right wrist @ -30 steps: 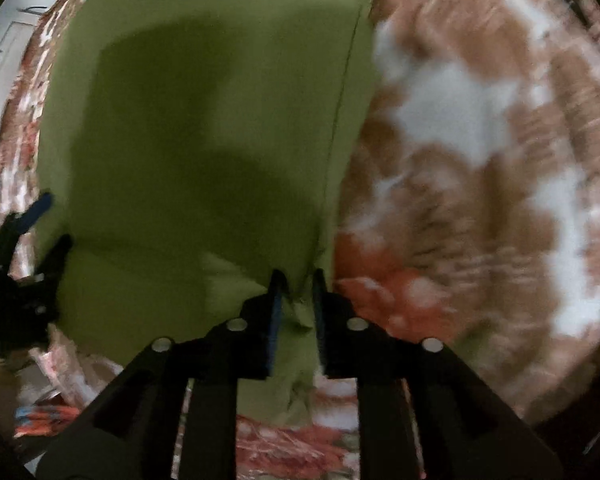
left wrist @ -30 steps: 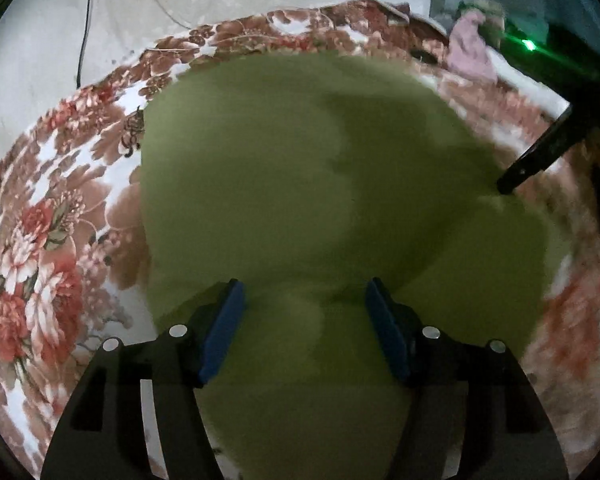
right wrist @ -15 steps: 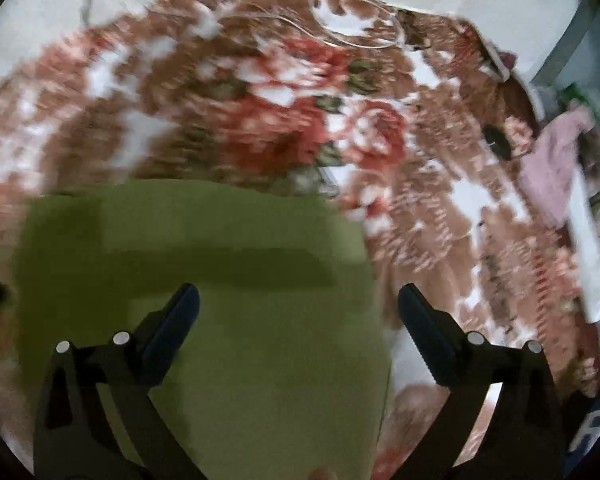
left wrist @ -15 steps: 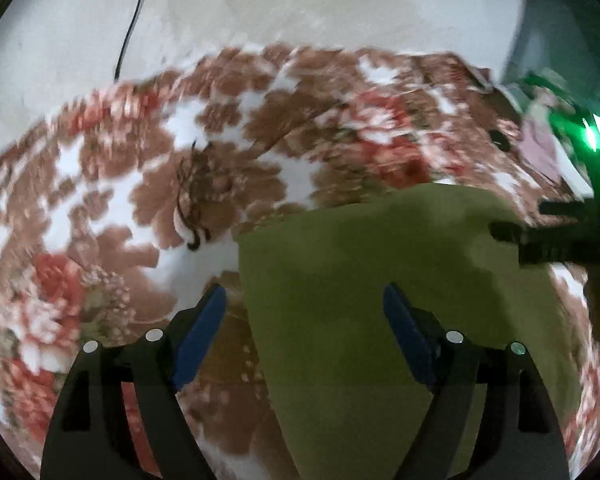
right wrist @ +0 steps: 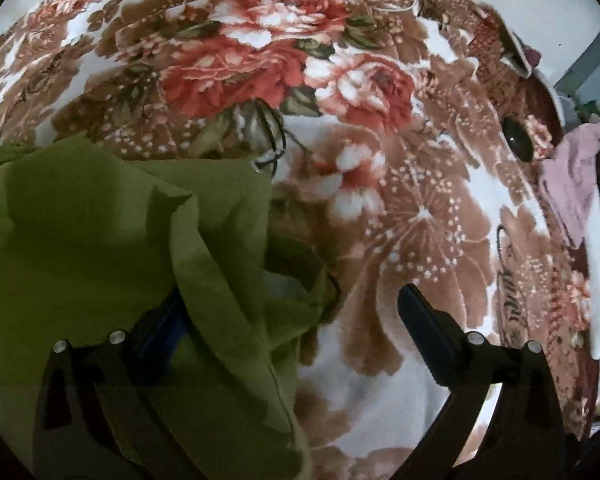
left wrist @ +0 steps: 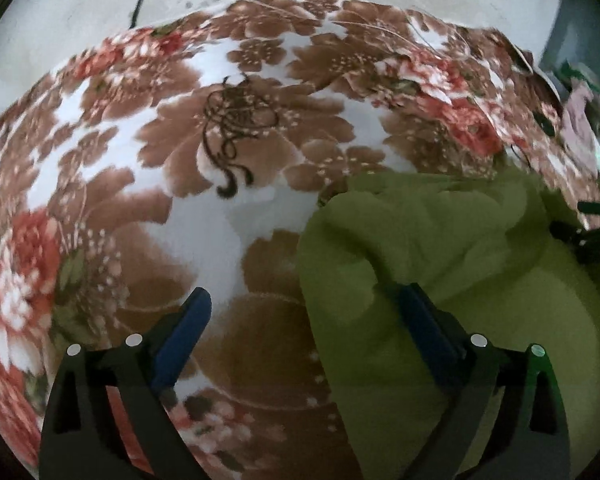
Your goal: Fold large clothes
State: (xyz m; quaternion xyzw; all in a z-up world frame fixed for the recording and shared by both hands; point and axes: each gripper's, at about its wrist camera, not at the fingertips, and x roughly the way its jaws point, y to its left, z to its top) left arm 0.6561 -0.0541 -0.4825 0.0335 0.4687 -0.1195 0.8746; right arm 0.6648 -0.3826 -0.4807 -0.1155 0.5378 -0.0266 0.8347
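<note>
The left gripper point(left wrist: 304, 316) is opening its jaws; the green garment point(left wrist: 440, 264) lies loose between them and against the right pad, not pinched. The right gripper point(right wrist: 296, 312) stands wide apart, with a fold of the garment draped over its left finger. The garment lies bunched on the floral blanket point(left wrist: 204, 184), between the two grippers, away from the blanket's far edge. I think the draped fold can catch on a finger and be dragged out of shape when the hand lifts. Its long axis I cannot tell.
</note>
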